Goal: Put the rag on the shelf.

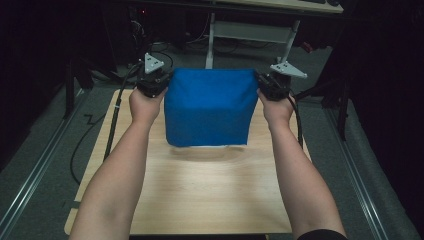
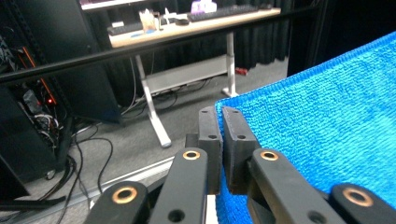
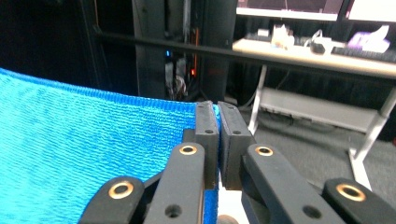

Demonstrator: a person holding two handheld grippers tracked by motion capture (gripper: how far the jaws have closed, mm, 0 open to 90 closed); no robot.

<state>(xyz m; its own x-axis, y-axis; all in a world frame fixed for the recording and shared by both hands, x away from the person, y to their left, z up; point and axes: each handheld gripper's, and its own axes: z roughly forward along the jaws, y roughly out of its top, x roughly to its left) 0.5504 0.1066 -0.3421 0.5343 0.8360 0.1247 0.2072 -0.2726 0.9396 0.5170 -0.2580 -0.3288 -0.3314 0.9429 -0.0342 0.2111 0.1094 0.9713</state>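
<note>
Both the left gripper (image 1: 159,81) and the right gripper (image 1: 265,88) are pinched tight on the top corners of the blue towel (image 1: 207,106), held hanging above the counter (image 1: 210,195), seemingly mid-fold; next it needs lowering evenly.

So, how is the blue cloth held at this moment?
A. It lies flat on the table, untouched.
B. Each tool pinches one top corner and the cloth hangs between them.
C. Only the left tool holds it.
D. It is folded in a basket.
B: the left tool and right tool each clamp a top corner of the cloth, which hangs above the table.
</note>
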